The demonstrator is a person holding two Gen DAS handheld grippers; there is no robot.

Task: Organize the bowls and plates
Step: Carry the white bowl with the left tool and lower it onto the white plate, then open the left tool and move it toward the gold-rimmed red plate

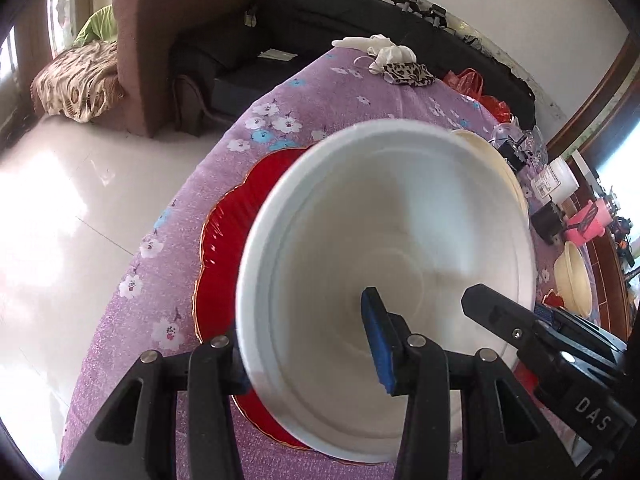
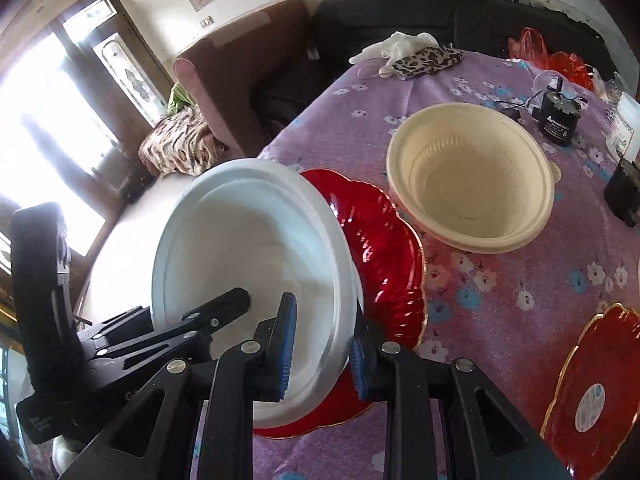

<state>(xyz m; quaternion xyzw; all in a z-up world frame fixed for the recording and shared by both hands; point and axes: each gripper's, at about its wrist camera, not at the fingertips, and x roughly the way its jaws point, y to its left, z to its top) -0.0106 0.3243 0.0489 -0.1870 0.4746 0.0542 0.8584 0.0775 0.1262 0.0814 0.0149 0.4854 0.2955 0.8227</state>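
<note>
**Both claws clamped on the white bowl above the red plate**

The left claw [image 1: 308, 354] gripped the near rim of the white bowl [image 1: 384, 264], one finger outside the wall and the blue-padded finger [image 1: 378, 344] inside the bowl. The right claw [image 2: 322, 350] pinched the same white bowl [image 2: 248, 264] at the opposite rim, its wall caught between the two blue pads [image 2: 287, 344]. The bowl was tilted, its opening turned toward both cameras, and in the right wrist view the left claw's black fingers reached into it from the far side.

Directly under the white bowl lay a red scalloped plate [image 2: 384, 248] with a gold edge, flat on the bench [image 2: 500, 304], which was covered in a purple flowered cloth. Whether the bowl's base touched the plate could not be told.

Just beyond the white bowl stood a cream bowl [image 2: 472, 176], upright and apart from the red plate. A second red plate [image 2: 592, 384] with a round sticker lay well to the right of the white bowl. Farther off sat a leopard-print cloth [image 2: 424, 60], a white glove [image 2: 400, 46] and a small black motor [image 2: 558, 118].
</note>
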